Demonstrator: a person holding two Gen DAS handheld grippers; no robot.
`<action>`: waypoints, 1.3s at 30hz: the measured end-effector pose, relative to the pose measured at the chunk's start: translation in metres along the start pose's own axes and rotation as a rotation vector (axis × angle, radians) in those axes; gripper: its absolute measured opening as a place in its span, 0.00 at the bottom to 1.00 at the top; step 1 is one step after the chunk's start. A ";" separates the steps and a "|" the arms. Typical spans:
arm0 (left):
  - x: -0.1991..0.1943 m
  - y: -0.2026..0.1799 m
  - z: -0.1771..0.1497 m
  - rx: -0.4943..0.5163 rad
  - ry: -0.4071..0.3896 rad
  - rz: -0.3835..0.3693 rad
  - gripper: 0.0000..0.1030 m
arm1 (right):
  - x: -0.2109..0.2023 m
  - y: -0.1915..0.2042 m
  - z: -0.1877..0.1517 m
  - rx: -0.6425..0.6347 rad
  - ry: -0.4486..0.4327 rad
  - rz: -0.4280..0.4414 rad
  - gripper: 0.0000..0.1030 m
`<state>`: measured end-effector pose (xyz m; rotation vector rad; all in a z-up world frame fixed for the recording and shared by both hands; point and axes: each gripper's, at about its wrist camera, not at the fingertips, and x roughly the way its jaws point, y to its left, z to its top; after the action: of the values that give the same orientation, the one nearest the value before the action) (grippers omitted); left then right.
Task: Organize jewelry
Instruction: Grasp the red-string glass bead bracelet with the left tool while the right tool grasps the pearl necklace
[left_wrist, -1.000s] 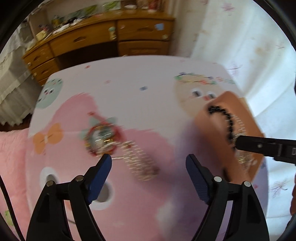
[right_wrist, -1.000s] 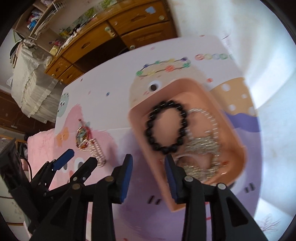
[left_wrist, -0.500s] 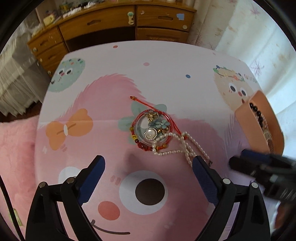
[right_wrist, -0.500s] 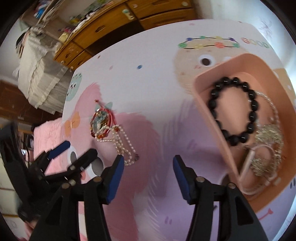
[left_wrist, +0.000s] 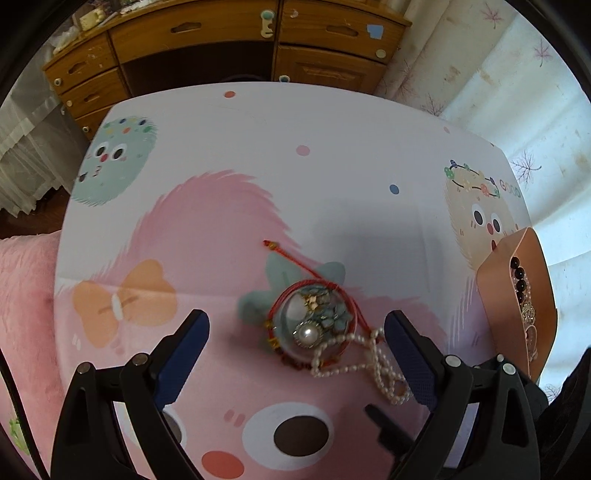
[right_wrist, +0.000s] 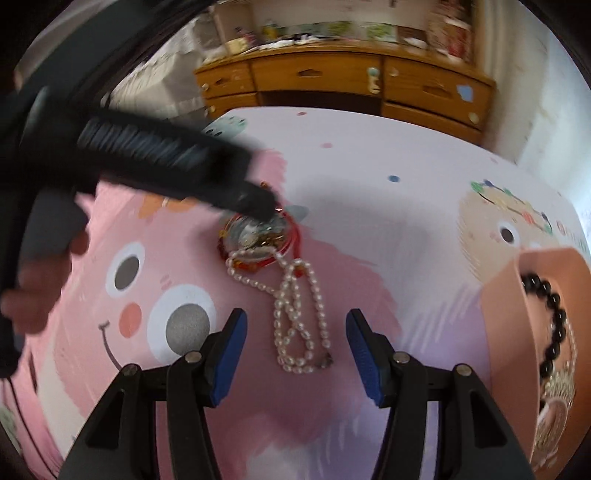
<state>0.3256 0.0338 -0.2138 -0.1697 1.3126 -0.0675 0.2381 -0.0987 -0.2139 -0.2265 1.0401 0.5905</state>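
The tangled white pearl necklace is best pinched mid-strand (clear of the red-corded round pendant); right gripper and left gripper are spread, empty

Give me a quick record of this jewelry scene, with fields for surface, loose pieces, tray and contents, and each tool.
surface: table with a cartoon-print cloth
loose pieces: red cord bracelet with a domed charm, and a pearl necklace draped partly over it
tray: peach tray at the right of the table
tray contents: black bead bracelet and silvery pieces
left tool: left tool open, jaws just widened, straddling the red cord bracelet, not gripping
right tool: right tool open, jaws just widened, either side of the pearl necklace's near end, not gripping
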 end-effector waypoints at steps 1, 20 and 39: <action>0.003 -0.002 0.001 0.009 0.008 0.008 0.92 | 0.001 0.001 0.000 -0.013 0.000 -0.007 0.54; 0.037 -0.019 0.009 0.070 0.072 0.144 0.92 | -0.004 -0.002 -0.013 -0.197 0.065 -0.032 0.11; 0.028 -0.018 0.010 0.064 0.066 0.127 0.56 | -0.019 0.001 -0.034 -0.152 0.133 0.019 0.10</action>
<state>0.3430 0.0129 -0.2354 -0.0298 1.3826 -0.0075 0.2055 -0.1201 -0.2140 -0.3939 1.1273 0.6797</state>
